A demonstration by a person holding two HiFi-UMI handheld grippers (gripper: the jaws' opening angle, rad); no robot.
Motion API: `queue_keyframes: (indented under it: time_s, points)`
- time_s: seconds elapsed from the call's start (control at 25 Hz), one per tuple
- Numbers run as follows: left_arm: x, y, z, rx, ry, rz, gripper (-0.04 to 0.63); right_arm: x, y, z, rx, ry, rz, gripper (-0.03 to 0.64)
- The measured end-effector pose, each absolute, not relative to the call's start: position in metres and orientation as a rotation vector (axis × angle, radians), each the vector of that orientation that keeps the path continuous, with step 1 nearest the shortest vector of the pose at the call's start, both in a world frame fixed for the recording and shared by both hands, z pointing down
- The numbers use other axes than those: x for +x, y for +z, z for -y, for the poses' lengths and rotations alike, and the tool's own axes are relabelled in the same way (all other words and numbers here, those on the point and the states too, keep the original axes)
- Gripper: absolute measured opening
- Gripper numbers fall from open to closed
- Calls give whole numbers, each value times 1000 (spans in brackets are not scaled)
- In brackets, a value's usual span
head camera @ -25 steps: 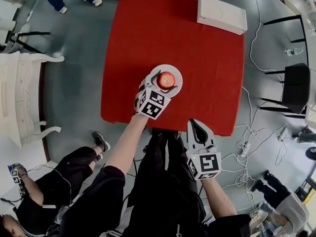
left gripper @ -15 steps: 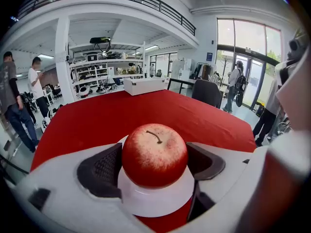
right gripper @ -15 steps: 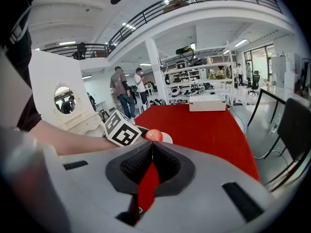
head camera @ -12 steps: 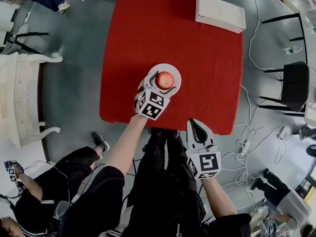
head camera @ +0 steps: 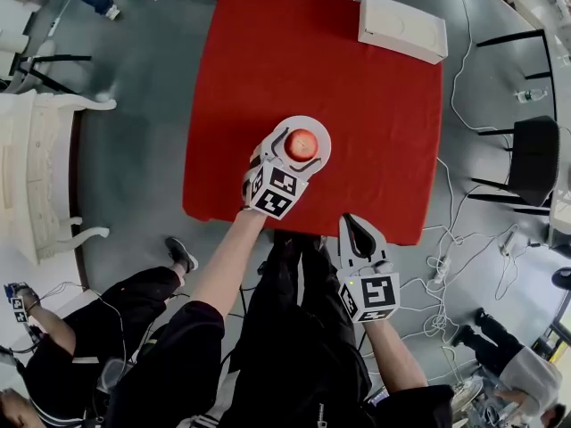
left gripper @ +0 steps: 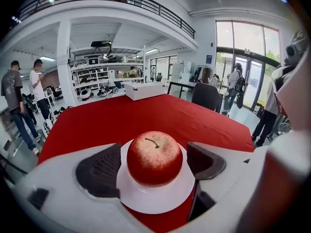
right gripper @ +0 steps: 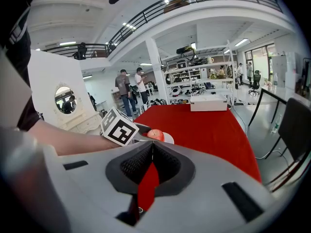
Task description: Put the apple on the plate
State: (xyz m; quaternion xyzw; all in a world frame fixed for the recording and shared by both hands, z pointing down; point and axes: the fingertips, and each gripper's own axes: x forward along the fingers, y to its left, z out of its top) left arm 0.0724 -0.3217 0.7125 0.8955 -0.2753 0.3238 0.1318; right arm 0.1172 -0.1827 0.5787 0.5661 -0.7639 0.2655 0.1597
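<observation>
My left gripper [head camera: 285,156] is opening its jaws around the round red apple with a short brown stem [left gripper: 154,158]. The apple sits upright in the middle of the small round white plate [left gripper: 156,201], on the near part of the red-covered table [left gripper: 146,113]. A gap shows on each side of the apple, so neither dark ribbed pad presses on it. The risk now is in drawing back: if I pull away at a slant, one pad could clip the apple and roll it off the shallow plate. My jaws also lie low over the plate's rim. I can't quite tell whether they touch it, but a snag would drag the plate toward the near table edge. My right gripper [right gripper: 148,171] is closed on nothing, near the table's near edge and well clear.
</observation>
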Motion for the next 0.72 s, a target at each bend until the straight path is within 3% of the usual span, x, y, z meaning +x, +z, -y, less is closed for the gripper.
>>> queue_keyframes:
  time_s: [0.48,0.52,0.64,0.72]
  points:
    - [56,658,313,2627,852,885,398,116,557,193,1603,689,2238,11]
    - [54,649,311,2641,834,900,377,115,554,193,1601,683,2243,11]
    - [45,620,310,2698,770,983,191,113,544,199,1595,652,2276,11]
    - [38,602,308,2718,728,1029,143,111,536,203,1594,630,2295,11]
